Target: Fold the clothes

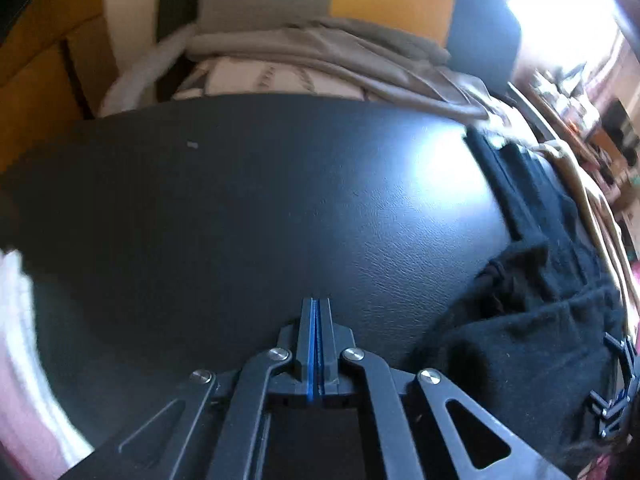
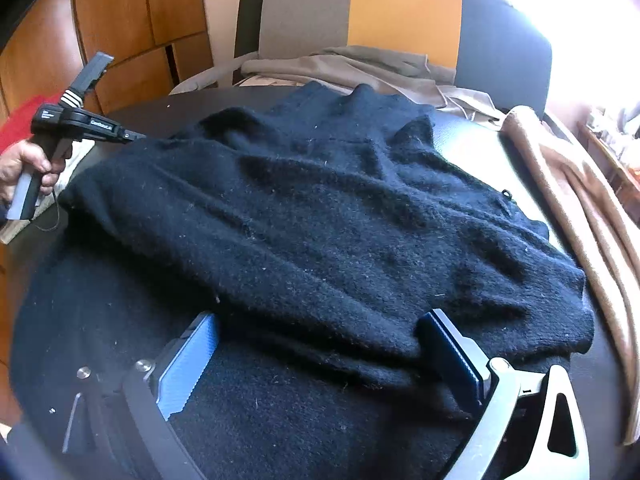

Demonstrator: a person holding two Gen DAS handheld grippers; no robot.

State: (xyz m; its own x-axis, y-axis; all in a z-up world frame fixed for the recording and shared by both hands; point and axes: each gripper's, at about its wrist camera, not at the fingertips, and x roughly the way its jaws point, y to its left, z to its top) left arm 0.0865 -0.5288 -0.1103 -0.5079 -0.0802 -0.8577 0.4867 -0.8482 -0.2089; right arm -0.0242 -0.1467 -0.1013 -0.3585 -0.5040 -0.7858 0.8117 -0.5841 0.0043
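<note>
The black sweater [image 2: 320,216] is spread on the dark table [image 1: 248,200]; its near hem is straddled by the wide-apart right gripper [image 2: 320,356] — nothing clamped; the left gripper [image 1: 316,308] is pinched together, empty, beside it.

I see a black, fuzzy sweater [image 2: 320,216] flecked with pale lint, lying on a black table [image 1: 240,208] with a leather-like grain. My right gripper [image 2: 320,344] has blue pads on black and silver metal; my left gripper [image 1: 316,308] is black with a thin blue line down the middle. The chair [image 2: 400,12] behind is panelled grey, orange and dark navy. A beige cloth [image 2: 360,68] is draped there, and a tan-brown blanket [image 2: 576,200] lies at the right. The cabinets [image 2: 120,20] are orange-brown wood.
</note>
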